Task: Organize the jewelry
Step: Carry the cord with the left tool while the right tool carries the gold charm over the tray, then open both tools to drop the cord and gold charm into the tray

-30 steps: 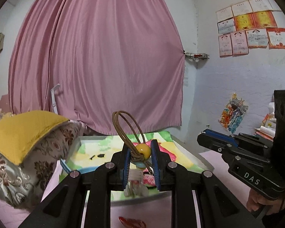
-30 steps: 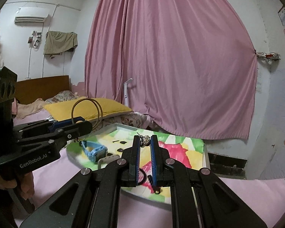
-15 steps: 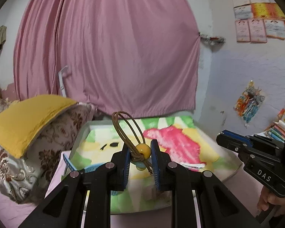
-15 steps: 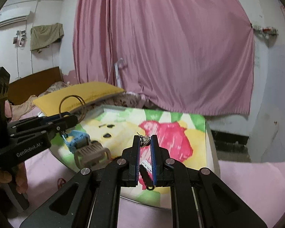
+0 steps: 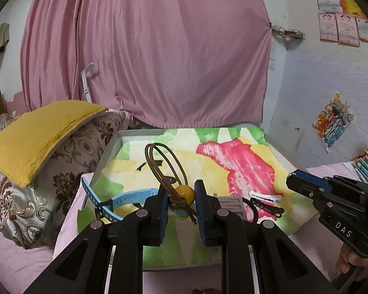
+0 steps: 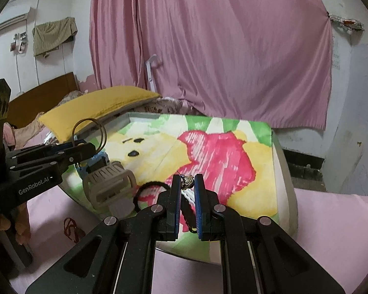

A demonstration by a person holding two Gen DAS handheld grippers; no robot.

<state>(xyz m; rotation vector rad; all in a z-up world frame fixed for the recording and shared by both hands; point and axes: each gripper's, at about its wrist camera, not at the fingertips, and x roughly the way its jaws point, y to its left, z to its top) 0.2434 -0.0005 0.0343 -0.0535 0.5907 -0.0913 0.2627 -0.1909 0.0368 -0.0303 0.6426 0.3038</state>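
Left gripper: clamped on the cord bracelet at its amber bead, loops standing up.
Right gripper: pinched narrow on a small silver trinket.
Tray: beneath both, holding blue watch, grey strap, black hair tie.

both hand-held grippers lower, tilted down, closer to tray
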